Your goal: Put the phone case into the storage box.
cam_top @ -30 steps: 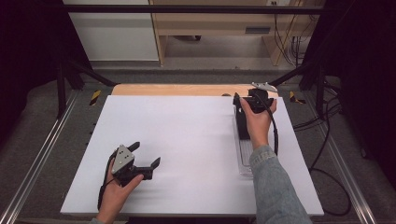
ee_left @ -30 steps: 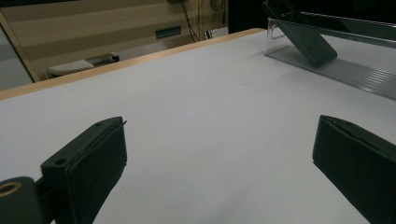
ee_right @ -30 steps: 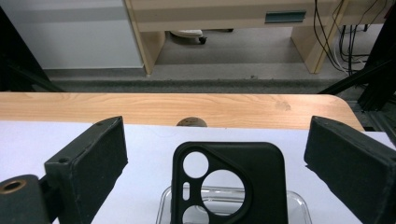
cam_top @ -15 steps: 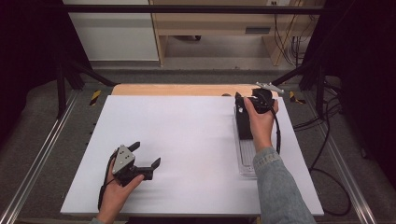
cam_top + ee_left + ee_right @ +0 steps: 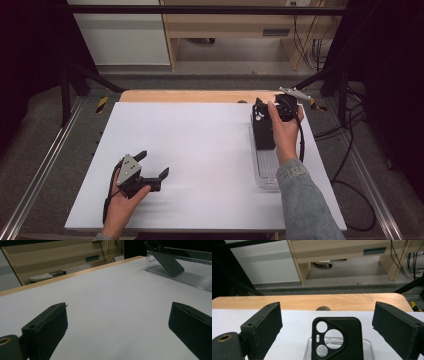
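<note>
Right gripper (image 5: 264, 106): right of centre in the upper half of the high view, held over the far end of the black phone case (image 5: 263, 134). In the right gripper view its jaws stand wide apart at the lower left and lower right of the frame, with nothing between the pads — the case's top end rises between them, touching neither.

Left gripper (image 5: 152, 167): lower left of the high view, low over the white table top (image 5: 200, 150); jaws spread, holding nothing, as the left gripper view also shows.

Black phone case: right of centre in the high view, lying along a clear tray (image 5: 267, 170) with its camera cut-outs at the far end. In the left gripper view it sits in the upper right corner, tilted, its far end raised on the tray.

Clear tray: near the right edge of the white top, running from mid-frame down toward the lower right; its near part is bare and ribbed.

Right hand (image 5: 284, 132): lies over the right side of the case — the denim sleeve (image 5: 305, 205) enters from the bottom right.

Wooden edge (image 5: 195, 96): a strip just above the white top.
</note>
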Available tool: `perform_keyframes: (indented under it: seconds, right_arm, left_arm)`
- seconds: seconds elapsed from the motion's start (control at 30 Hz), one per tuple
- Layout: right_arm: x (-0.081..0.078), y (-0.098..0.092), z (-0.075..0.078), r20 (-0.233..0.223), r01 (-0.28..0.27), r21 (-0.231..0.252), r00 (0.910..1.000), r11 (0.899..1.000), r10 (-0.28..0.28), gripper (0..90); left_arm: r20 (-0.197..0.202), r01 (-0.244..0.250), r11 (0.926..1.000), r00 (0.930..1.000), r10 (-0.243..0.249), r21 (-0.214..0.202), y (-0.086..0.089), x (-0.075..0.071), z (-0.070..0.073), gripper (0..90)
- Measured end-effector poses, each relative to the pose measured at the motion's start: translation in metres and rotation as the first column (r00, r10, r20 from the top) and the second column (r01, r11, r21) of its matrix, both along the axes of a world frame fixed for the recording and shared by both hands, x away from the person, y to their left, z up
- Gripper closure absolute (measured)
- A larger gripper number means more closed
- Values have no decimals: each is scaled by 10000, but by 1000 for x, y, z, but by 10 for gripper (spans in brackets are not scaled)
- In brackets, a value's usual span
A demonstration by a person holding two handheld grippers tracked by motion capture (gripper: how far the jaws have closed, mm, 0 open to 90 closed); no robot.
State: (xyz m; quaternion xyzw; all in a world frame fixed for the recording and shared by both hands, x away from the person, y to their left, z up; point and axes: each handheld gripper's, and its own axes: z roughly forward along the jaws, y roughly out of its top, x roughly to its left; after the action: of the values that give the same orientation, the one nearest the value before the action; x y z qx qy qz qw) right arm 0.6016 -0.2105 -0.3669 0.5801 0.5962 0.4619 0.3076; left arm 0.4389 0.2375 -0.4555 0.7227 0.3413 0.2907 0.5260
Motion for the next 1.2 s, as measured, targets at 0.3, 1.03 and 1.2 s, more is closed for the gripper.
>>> perform_keyframes:
  seconds: [0.3,1.03,1.2]
  right_arm:
    - [-7,-6,4,188,-45,-178,9998,9998,48,93]
    - [-31,-15,22,735,-427,32,9964,9991,424,91]
    - [-35,-18,27,859,-436,33,9954,9990,432,91]
  left_arm:
    - [38,-82,9999,10000,82,-78,5,0,1,24]
    - [149,-86,9999,9999,87,-64,7,0,2,24]
    - [115,-92,9999,9999,92,-52,6,0,2,24]
